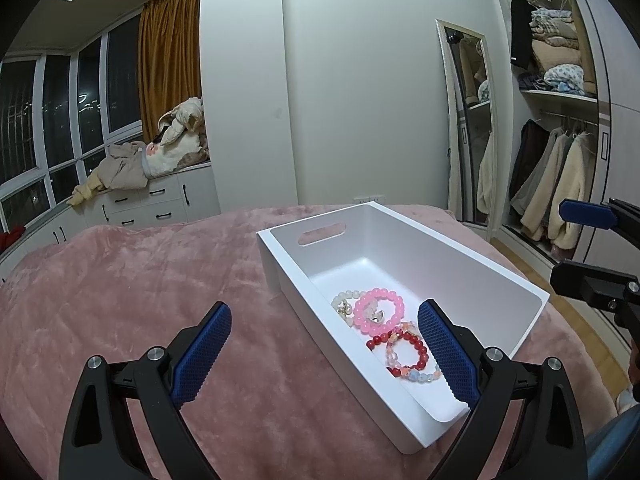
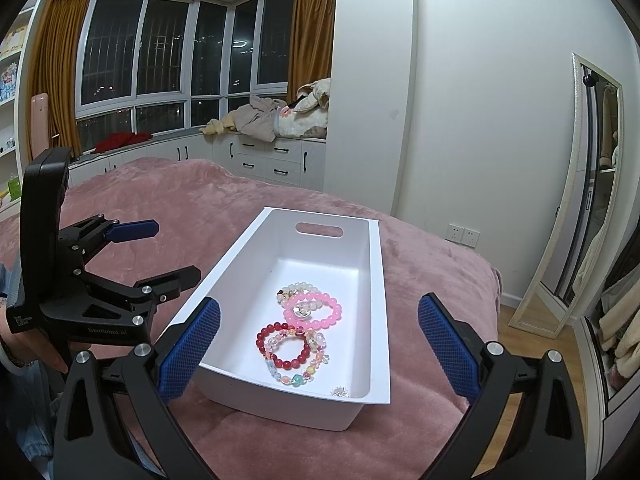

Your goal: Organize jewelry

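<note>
A white bin (image 1: 472, 264) (image 2: 372, 248) with a handle slot sits on the pink blanket. Inside lie a pink bead bracelet (image 1: 380, 310) (image 2: 314, 308), a white bead bracelet (image 1: 346, 300) (image 2: 298, 289), a red bead bracelet (image 1: 416, 350) (image 2: 284, 344), a pale multicolour bracelet (image 2: 298, 374) and a small silver piece (image 2: 340, 391). My left gripper (image 1: 324, 356) is open and empty, above the bin's near left wall; it also shows in the right wrist view (image 2: 160, 248). My right gripper (image 2: 320, 352) is open and empty, over the bin's near end; it also shows in the left wrist view (image 1: 588, 248).
The pink blanket (image 1: 140, 288) (image 2: 168, 196) covers the bed. White drawers with piled clothes (image 2: 272, 120) stand under the windows. A leaning mirror (image 2: 576, 208) and an open wardrobe (image 1: 560, 120) are on the right, with wood floor (image 2: 516, 328) beside the bed.
</note>
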The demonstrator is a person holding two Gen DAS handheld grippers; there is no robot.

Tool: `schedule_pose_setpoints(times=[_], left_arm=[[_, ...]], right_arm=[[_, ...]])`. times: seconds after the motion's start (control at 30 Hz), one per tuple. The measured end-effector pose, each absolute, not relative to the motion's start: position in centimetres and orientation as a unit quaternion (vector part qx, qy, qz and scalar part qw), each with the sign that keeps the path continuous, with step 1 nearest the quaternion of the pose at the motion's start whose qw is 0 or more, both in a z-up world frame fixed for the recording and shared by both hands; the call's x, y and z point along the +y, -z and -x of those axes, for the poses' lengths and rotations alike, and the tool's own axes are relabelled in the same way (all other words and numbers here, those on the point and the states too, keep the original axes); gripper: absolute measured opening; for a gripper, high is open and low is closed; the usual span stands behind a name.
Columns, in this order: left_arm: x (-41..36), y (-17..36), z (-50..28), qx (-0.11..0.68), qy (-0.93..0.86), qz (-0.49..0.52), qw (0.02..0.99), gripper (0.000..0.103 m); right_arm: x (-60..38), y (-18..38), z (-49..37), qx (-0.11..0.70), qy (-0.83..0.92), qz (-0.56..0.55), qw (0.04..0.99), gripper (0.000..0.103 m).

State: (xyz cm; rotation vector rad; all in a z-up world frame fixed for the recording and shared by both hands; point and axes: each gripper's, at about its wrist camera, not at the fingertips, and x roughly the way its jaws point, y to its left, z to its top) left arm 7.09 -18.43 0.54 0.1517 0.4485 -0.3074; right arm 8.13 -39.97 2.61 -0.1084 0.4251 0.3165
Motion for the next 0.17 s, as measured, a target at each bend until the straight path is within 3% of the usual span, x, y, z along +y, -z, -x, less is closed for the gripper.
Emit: schedule_pose_setpoints(times=[0.17], left_arm=[[-18.44,-0.55,-7.03,0.219,0.15,-0.076,0.961,0.095]], right_arm=[[-40.32,-2.47,-8.2,0.209,-0.155,0.045,0.964,0.098]])
